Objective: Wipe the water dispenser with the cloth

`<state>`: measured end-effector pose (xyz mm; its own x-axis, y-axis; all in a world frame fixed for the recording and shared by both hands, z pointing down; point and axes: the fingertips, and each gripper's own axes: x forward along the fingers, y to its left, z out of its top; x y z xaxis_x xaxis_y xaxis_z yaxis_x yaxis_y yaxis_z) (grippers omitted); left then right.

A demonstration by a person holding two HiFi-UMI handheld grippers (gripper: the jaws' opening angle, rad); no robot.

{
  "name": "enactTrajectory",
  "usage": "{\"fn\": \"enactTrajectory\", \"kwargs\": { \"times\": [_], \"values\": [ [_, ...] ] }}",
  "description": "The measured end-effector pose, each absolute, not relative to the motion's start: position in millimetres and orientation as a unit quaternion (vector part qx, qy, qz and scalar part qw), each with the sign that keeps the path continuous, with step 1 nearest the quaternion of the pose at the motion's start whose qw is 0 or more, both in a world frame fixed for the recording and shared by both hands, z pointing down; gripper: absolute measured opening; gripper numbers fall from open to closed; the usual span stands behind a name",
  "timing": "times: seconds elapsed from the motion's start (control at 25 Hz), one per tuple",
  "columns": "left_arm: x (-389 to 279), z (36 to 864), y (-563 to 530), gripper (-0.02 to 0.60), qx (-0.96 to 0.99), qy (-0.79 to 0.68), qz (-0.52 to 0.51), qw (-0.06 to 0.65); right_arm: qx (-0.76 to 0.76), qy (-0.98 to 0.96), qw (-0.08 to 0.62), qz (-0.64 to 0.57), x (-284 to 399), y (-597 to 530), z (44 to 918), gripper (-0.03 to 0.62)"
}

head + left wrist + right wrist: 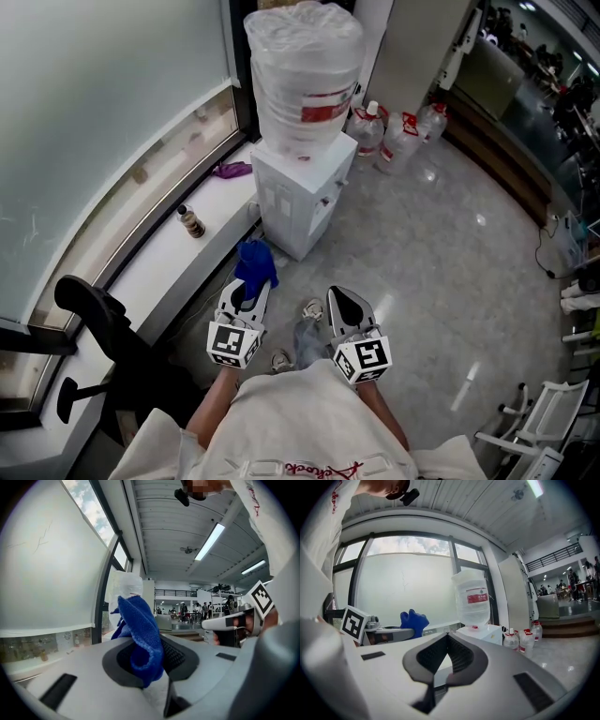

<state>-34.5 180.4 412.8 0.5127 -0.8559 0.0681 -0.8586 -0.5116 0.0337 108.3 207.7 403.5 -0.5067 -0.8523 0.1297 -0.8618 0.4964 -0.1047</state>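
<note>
The white water dispenser (295, 192) stands by the window ledge with a big clear bottle (307, 70) on top. It also shows in the right gripper view as the dispenser (480, 632), and faintly behind the cloth in the left gripper view. My left gripper (246, 291) is shut on a blue cloth (255, 264), which sticks out of the jaws as the cloth (140, 637). My right gripper (347, 302) is shut with nothing in it, seen close as the right gripper (447, 637). Both are held low, short of the dispenser.
Several spare water bottles (398, 136) stand on the floor behind the dispenser. On the ledge (178, 253) lie a small dark bottle (191, 223) and a purple rag (232, 170). A black office chair (103, 328) is at my left; a white rack (544, 422) at lower right.
</note>
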Motion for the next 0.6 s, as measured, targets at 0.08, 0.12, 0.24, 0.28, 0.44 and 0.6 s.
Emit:
{"fn": "enactTrajectory", "kwargs": {
  "times": [0.08, 0.12, 0.24, 0.28, 0.44, 0.6],
  "values": [
    [-33, 413, 190, 0.086, 0.871, -0.49, 0.02, 0.029, 0.502, -0.861, 0.031, 0.077, 110, 220, 404, 0.015],
    [-32, 413, 195, 0.086, 0.872, -0.488, 0.019, 0.029, 0.505, -0.859, 0.031, 0.076, 111, 226, 405, 0.015],
    [-29, 411, 208, 0.086, 0.875, -0.483, 0.015, 0.029, 0.513, -0.855, 0.035, 0.075, 114, 243, 405, 0.014],
    [-28, 410, 211, 0.086, 0.876, -0.481, 0.013, 0.028, 0.515, -0.853, 0.035, 0.074, 114, 247, 404, 0.015],
    [-25, 410, 218, 0.086, 0.879, -0.476, 0.013, 0.026, 0.523, -0.849, 0.032, 0.069, 118, 255, 401, 0.014],
    [-20, 410, 223, 0.086, 0.882, -0.471, 0.015, 0.024, 0.528, -0.846, 0.031, 0.068, 123, 259, 400, 0.014]
  ]
}}
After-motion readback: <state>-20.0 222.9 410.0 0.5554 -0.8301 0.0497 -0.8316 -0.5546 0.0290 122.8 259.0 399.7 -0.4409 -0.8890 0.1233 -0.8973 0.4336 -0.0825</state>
